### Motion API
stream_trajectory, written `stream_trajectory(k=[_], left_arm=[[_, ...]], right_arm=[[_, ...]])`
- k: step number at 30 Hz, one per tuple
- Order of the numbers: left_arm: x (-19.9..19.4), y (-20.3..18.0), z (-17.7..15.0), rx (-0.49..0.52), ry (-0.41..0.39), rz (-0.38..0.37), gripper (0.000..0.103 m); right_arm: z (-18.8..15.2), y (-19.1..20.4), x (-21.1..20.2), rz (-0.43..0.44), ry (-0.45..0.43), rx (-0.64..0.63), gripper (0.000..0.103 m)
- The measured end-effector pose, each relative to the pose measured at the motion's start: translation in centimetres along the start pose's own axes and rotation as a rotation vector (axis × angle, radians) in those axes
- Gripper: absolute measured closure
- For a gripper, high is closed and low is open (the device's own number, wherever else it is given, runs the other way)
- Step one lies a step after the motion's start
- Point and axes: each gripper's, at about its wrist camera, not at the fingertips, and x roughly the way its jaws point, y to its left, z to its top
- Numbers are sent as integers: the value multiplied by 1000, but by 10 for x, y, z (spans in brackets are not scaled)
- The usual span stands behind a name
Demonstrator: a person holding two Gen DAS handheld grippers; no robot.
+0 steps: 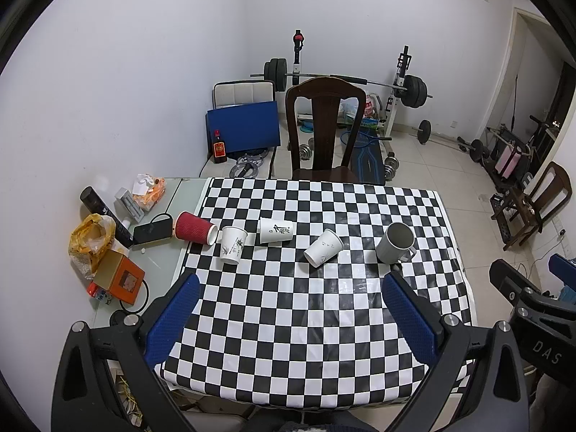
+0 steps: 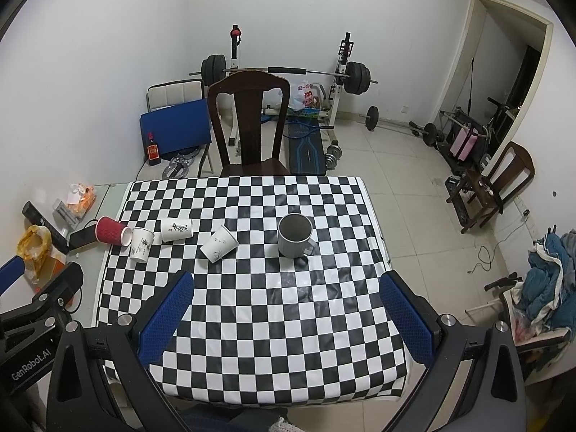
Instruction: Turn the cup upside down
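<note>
The grey mug (image 2: 295,234) stands upright, mouth up, toward the right edge of the checkered tabletop (image 2: 273,324), dead ahead of the right gripper (image 2: 286,315). The left gripper (image 1: 293,318) sits further off. Both are spread wide, holding nothing.

"GenRobot.AI" on the left tool (image 2: 36,309); "DAS" on the right tool (image 1: 532,320).

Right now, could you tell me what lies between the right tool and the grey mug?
Only bare checkered tablecloth lies between the open right tool and the upright grey mug; the right wrist view shows this.
</note>
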Motion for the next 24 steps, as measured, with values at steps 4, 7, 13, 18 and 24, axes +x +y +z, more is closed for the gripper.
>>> stream_trajectory(k=[4,7,13,18,24], left_arm=[[0,0,1,-4,1,0,0],[0,1,0,-4,3,7,0],[36,-5,10,1,34,65,0],[112,-10,14,73,107,112,0],[220,-25,14,224,215,134,0]], right_arm=[[-2,0,4,3,2,3,0],[4,0,6,3,12,7,0],[20,11,38,-23,86,15,0],[10,4,125,-69,213,1,0],[-17,4,253,-102,398,-12,0]])
